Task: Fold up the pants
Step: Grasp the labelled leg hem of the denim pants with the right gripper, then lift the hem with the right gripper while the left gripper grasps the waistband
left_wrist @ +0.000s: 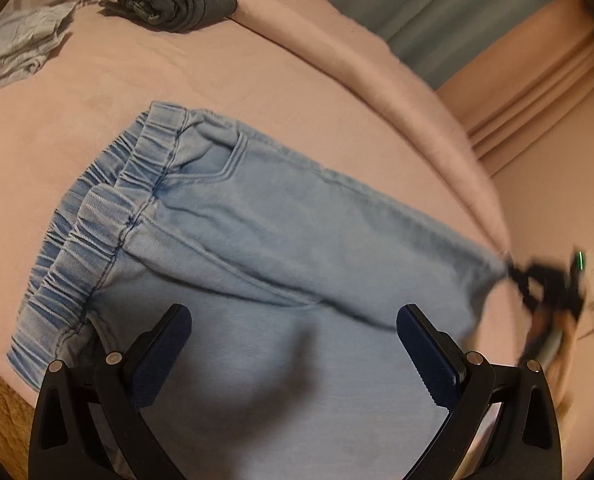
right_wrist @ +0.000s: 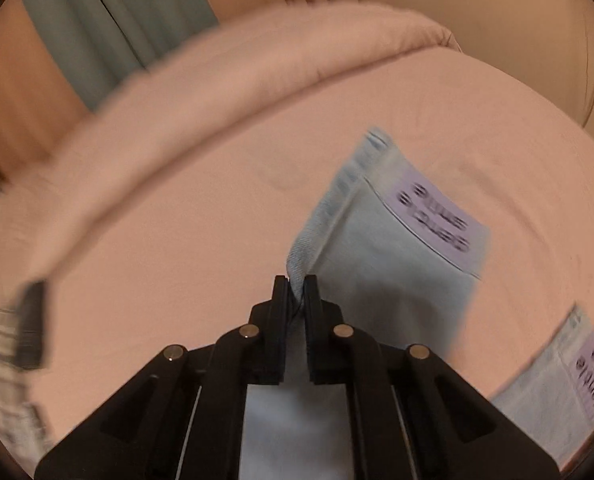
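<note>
Light blue denim pants (left_wrist: pixel 257 232) lie on a pink bed cover (left_wrist: pixel 97 120), the elastic waistband (left_wrist: pixel 97 232) to the left. My left gripper (left_wrist: pixel 293 344) is open and empty, hovering just above the pants' seat area. My right gripper (right_wrist: pixel 295 292) is shut on a leg hem of the pants (right_wrist: pixel 377 248) and holds it lifted above the bed; it shows blurred at the pants' right end in the left wrist view (left_wrist: pixel 537 284). A purple printed label (right_wrist: pixel 437 220) shows on the lifted leg; a second leg end with a like label (right_wrist: pixel 577 372) lies lower right.
A folded dark garment (left_wrist: pixel 177 0) and a plaid cloth (left_wrist: pixel 37 20) lie at the far left of the bed. A rolled pink blanket edge (right_wrist: pixel 217 92) runs along the far side. Teal and beige curtains (left_wrist: pixel 457 20) hang behind. A wooden floor (left_wrist: pixel 1 412) shows lower left.
</note>
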`<state>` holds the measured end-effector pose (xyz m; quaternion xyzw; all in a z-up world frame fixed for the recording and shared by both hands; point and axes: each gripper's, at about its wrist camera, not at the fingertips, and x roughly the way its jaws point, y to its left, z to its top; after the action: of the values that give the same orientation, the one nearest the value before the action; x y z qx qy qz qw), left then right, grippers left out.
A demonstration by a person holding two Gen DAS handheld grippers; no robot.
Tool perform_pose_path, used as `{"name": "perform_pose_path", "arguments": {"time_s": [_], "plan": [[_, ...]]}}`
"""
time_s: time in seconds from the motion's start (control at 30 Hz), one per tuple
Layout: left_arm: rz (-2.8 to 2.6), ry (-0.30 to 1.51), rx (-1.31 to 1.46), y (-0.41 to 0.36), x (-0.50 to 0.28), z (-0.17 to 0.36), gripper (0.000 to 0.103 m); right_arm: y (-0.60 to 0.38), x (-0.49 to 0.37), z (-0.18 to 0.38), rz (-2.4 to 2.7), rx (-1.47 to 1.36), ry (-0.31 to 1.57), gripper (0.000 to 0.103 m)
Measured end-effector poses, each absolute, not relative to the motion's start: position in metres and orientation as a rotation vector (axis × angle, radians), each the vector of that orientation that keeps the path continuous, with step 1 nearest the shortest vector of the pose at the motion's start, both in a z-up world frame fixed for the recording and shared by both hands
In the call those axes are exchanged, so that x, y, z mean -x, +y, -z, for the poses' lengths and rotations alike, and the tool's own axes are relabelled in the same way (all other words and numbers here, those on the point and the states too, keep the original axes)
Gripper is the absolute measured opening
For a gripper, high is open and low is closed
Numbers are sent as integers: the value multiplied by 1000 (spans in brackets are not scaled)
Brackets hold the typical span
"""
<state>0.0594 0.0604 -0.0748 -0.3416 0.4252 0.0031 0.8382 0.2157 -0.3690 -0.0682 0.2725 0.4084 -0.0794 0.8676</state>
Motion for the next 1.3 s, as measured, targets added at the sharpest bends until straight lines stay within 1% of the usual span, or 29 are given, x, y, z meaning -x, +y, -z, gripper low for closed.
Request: {"name": "perform_pose_path", "arguments": {"time_s": [0.07,0.13,0.27,0.4,0.5,0.6,0.7,0.77,0.8,0.83,0.87,0.9,0.93,1.03,1.1,1.2,1.3], "plan": [[11,900,756,65,-63,71,102,-379,-169,61,119,-618,774,7],[27,893,798,68,-68,66,102,-387,-135,74,124,-652,736,7],[66,937,870,67,-91,68,102,-390,-85,105,115,-714,768,7],[67,1014,893,60,-134,72,102,-384,-73,134,127,-749,804,7],[34,1066,891,56,-160,79,102,-386,-67,141,122,-791,823,7],[27,1151,945,53,-187,100,102,-387,-66,138,101,-806,815,7],[-11,1220,970,51,-206,122,93,-390,-61,134,82,-801,803,7],[-36,1218,950,48,-212,126,93,-389,-59,132,76,-786,801,8],[-44,1208,942,47,-214,124,89,-389,-58,131,73,-781,801,8],[-61,1198,921,46,-215,121,71,-389,-57,131,74,-775,802,8],[-94,1201,886,45,-215,120,59,-388,-57,129,75,-769,801,8],[-132,1215,828,43,-215,118,34,-387,-59,128,72,-761,798,8],[-109,1210,819,41,-215,119,14,-388,-57,127,67,-759,795,8],[-74,1195,830,40,-203,118,12,-388,-58,122,61,-741,785,8],[-40,1141,822,38,-185,101,11,-387,-58,114,57,-718,775,8],[80,983,807,37,-134,53,11,-393,-48,92,42,-685,726,7],[223,855,866,39,-69,32,11,-404,-29,74,34,-665,669,8]]}}
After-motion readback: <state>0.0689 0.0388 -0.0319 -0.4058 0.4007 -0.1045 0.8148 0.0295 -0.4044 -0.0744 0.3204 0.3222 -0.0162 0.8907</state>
